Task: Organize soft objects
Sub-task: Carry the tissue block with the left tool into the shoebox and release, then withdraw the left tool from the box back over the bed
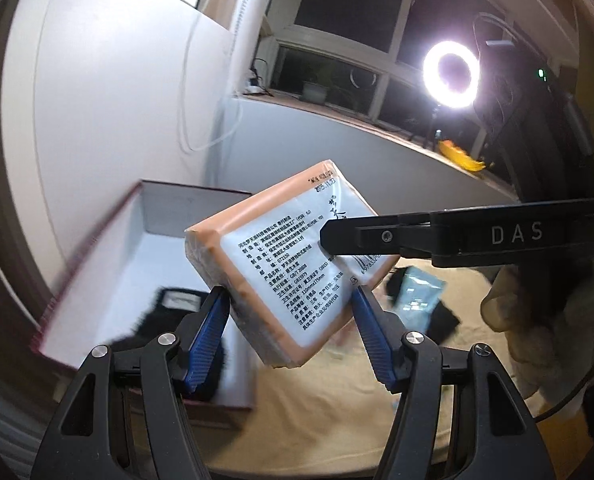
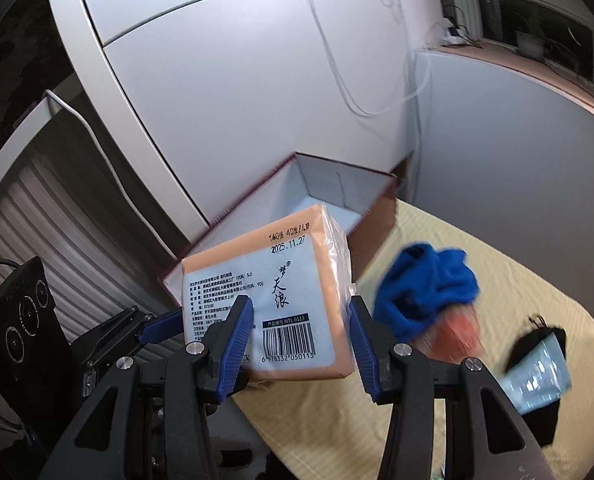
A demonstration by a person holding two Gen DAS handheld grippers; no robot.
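tissue pack (image 1: 293, 268) pinched by both left claw (image 1: 291, 300) and right claw (image 2: 301, 312) above open box (image 2: 337, 188)

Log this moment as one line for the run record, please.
held: tissue pack | left gripper: shut on it | right gripper: shut on it | pack: in air before open box | cloth: on table

tissue pack (image 2: 293, 300): glossy plastic film | fingers (image 1: 209, 336): ribbed blue pads

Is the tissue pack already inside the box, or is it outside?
Outside. Both grippers, left gripper and right gripper, hold the tissue pack in the air, in front of the open box.
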